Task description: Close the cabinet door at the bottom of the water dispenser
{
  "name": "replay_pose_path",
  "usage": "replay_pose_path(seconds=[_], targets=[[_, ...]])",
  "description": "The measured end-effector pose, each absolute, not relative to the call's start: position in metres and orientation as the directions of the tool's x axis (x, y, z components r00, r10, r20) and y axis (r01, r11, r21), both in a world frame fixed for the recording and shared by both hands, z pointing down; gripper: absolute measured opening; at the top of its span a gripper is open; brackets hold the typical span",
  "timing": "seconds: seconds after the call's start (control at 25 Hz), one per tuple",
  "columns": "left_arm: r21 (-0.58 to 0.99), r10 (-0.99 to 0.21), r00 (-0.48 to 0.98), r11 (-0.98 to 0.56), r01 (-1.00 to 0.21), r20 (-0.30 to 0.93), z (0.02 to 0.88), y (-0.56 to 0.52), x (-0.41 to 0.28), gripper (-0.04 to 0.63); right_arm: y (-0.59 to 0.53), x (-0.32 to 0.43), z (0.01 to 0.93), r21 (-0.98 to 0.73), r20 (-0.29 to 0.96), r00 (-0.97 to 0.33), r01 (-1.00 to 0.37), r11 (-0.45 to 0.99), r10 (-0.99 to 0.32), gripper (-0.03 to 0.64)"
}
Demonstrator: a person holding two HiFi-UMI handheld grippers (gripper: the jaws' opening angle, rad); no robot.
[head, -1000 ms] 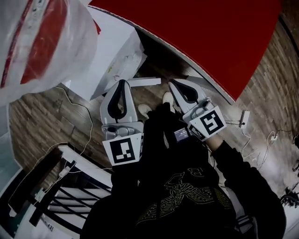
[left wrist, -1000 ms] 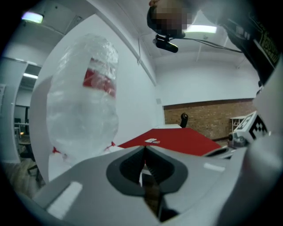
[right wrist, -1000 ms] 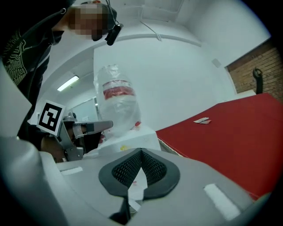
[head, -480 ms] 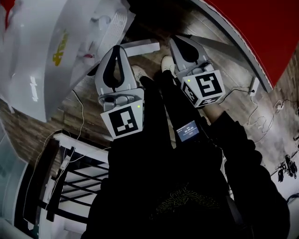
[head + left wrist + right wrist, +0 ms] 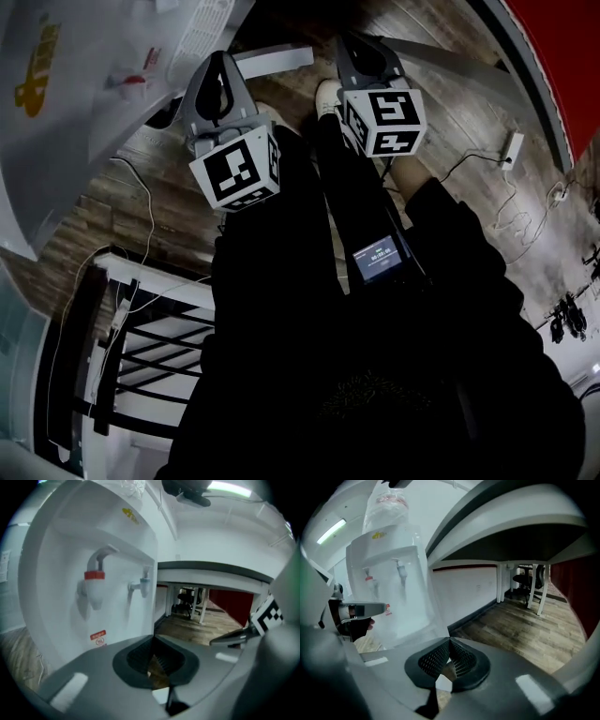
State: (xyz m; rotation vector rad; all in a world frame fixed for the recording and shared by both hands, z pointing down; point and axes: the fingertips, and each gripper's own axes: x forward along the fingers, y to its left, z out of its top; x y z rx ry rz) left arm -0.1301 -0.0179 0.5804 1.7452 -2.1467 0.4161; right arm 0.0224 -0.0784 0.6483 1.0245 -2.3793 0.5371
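Note:
The white water dispenser (image 5: 84, 103) fills the head view's top left; its red tap (image 5: 95, 576) and blue tap (image 5: 144, 581) face the left gripper view. A white panel (image 5: 274, 58) juts out from its base between my grippers; I cannot tell whether it is the cabinet door. My left gripper (image 5: 218, 58) is shut and holds nothing, just right of the dispenser. My right gripper (image 5: 359, 42) is also shut and holds nothing, a little further right. In the right gripper view the dispenser (image 5: 389, 583) stands at the left, with the left gripper (image 5: 351, 609) in front of it.
A long white desk (image 5: 511, 531) with a red panel (image 5: 567, 56) runs along the right, an office chair (image 5: 525, 585) under it. Cables and a white adapter (image 5: 512, 147) lie on the wood floor. A black-and-white rack (image 5: 141, 347) stands at lower left.
Both grippers have risen toward the frame's top and closer to the dispenser's base. The view has tipped down, so the bottle and most of the red panel have slid out.

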Motion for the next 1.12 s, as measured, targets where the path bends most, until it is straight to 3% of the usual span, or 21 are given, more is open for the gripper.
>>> replay_pose_path(seconds=[0.28,0.48,0.68,0.84,0.96,1.12], targets=[[0.004,-0.845,-0.167,0.197,-0.980,0.508,0.614,-0.018,-0.133,0.008,-0.081,0.021,0.717,-0.406,0.634,-0.597,-0.798,0.445,-0.492,-0.002],[0.029,-0.840,-0.129,0.169,-0.985,0.528,0.618,-0.012,-0.117,0.007,-0.073,-0.002,0.756,-0.569,0.625,-0.651,-0.758,0.319,-0.432,-0.002],[0.027,-0.832,-0.108,0.146,-0.989,0.544,0.624,-0.007,-0.111,0.008,-0.077,-0.027,0.761,-0.588,0.610,-0.694,-0.720,0.369,-0.383,-0.002],[0.014,-0.835,-0.086,0.112,-0.994,0.543,0.623,-0.009,-0.110,0.008,-0.128,-0.033,0.750,-0.692,0.496,-0.700,-0.676,0.253,-0.514,-0.002],[0.009,-0.837,-0.064,0.082,-0.997,0.543,0.620,-0.010,-0.106,0.008,-0.176,-0.044,0.742,-0.818,0.361,-0.694,-0.557,0.146,-0.623,-0.002],[-0.009,-0.852,-0.062,0.067,-0.998,0.520,0.617,-0.013,-0.110,0.008,-0.210,-0.094,0.730,-0.905,0.184,-0.799,-0.366,0.219,-0.573,-0.002]])
